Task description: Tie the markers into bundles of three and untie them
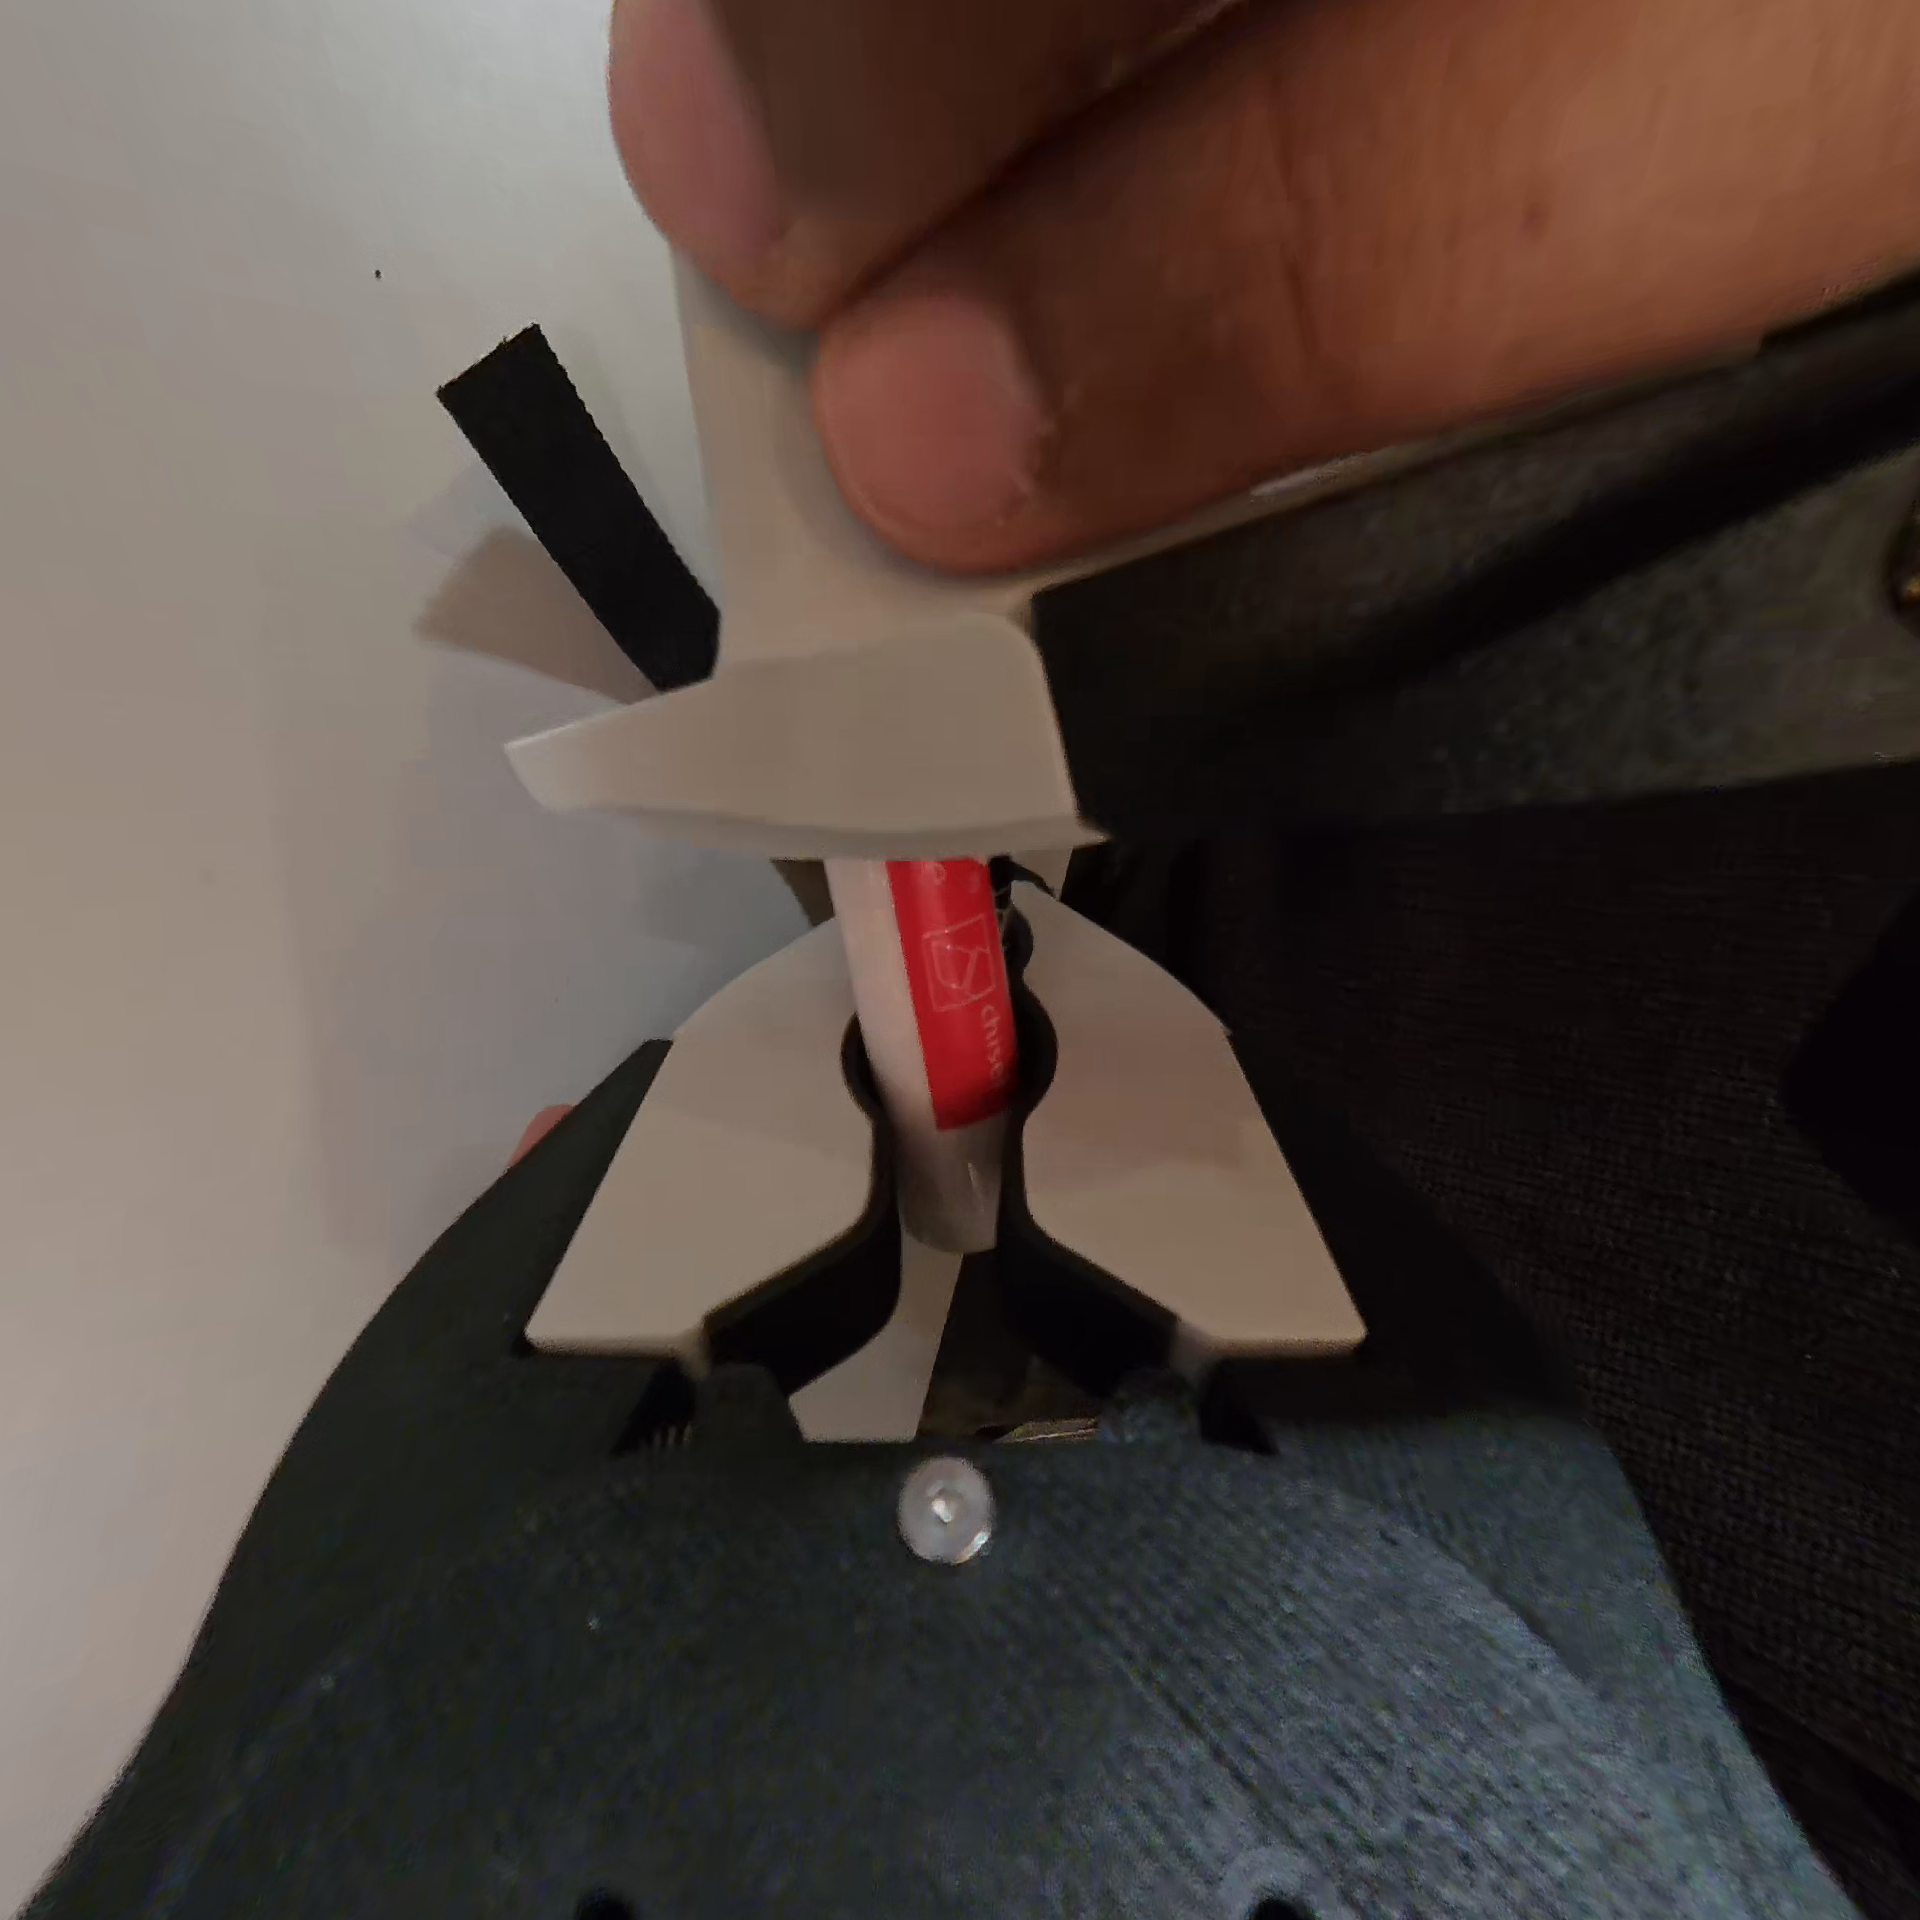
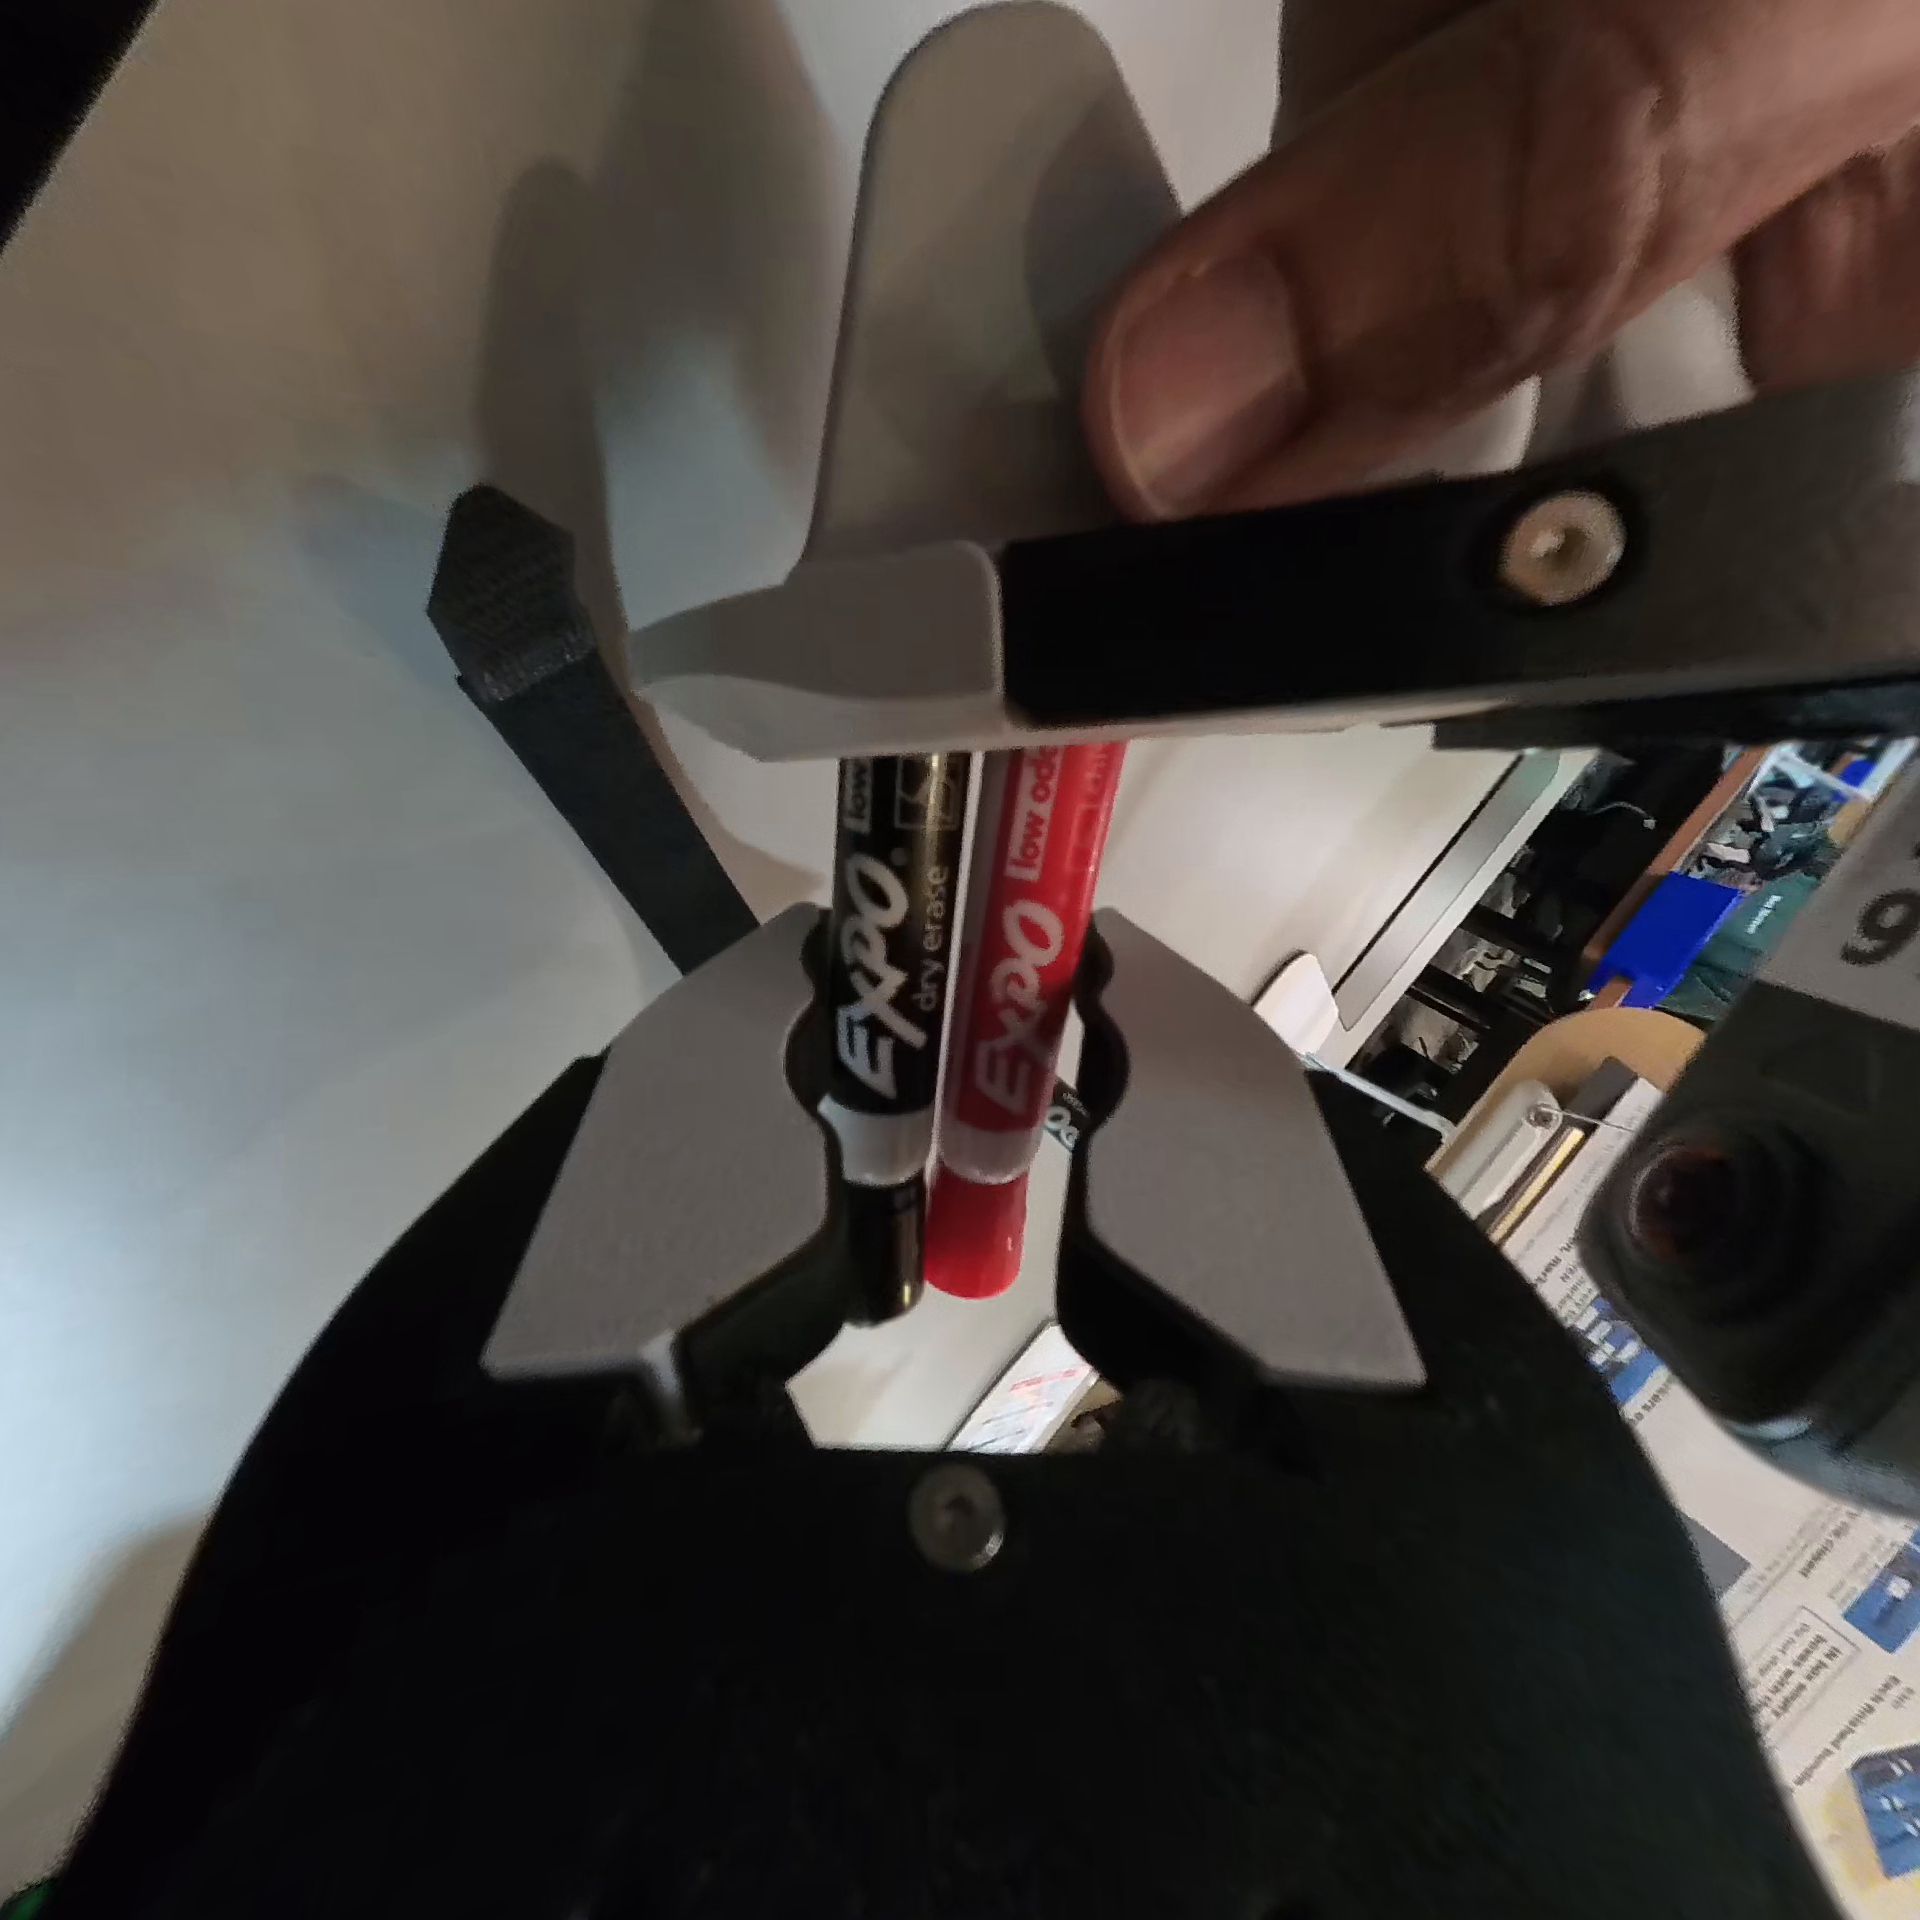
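Right gripper (image 2: 951, 1101): seen nearest in the right wrist view; its two grey fingers are pressed in on the marker bundle near the cap end.
Black marker (image 2: 883, 997): held upright at the left of the bundle, cap towards the camera.
Red marker (image 2: 1023, 997): lies touching the black marker on its right; a third barrel is only glimpsed behind it.
Left gripper (image 1: 951, 1049): in the left wrist view the fingers are closed on the same bundle, a white-and-red barrel (image 1: 951, 997) showing between them.
Opposite gripper: in each view the other tool is seen just beyond, crossing the bundle; the right one (image 1: 810, 727) in the left wrist view, the left one (image 2: 831, 665) in the right.
Hand (image 1: 1195, 260): seen wrapped around the far tool's handle.
Strap (image 2: 592, 748): a black hook-and-loop strip, seen projecting to the left past the markers, its free end unsupported.
White table (image 2: 208, 727): seen farthest, below the bundle.
Handling, markers: judged light, stiff and smooth; slipping lengthwise is likely unless they are gripped across the barrels.
Handling, strap: judged soft and limp; best taken at its free tip and peeled.
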